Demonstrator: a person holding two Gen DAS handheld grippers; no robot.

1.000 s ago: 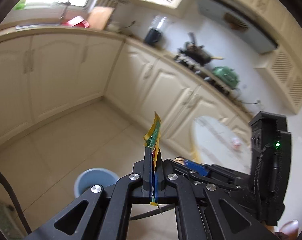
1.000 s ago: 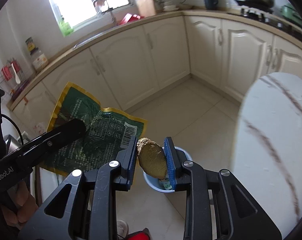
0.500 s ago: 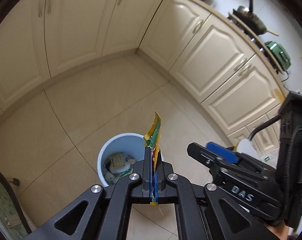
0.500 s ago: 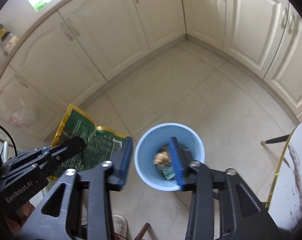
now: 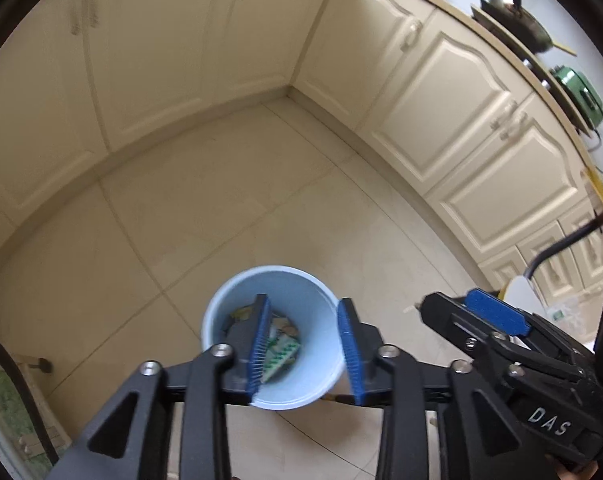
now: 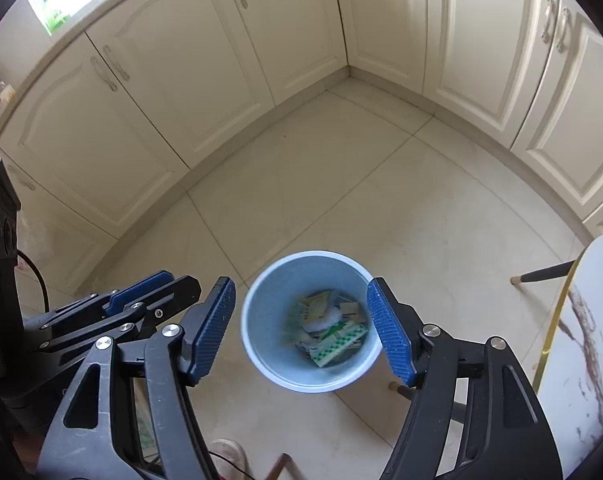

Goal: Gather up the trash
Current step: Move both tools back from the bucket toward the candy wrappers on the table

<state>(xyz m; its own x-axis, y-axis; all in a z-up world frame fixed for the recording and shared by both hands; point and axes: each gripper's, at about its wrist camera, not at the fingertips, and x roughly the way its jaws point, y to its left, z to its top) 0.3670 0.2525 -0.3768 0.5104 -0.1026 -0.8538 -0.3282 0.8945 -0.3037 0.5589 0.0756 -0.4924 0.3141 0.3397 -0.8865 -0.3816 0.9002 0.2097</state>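
the drop-off step looks finished: both the left gripper (image 5: 303, 340) and right gripper (image 6: 301, 330) hang over the blue bin (image 6: 261, 344), jaws just opened and empty, wrappers (image 6: 333, 340) lying inside it. next, probably, fetching more trash away from the bin.

Cream tiled floor (image 6: 341, 184) with a pale blue bin (image 6: 261, 320) of wrappers, beside a chair leg (image 6: 541, 276).
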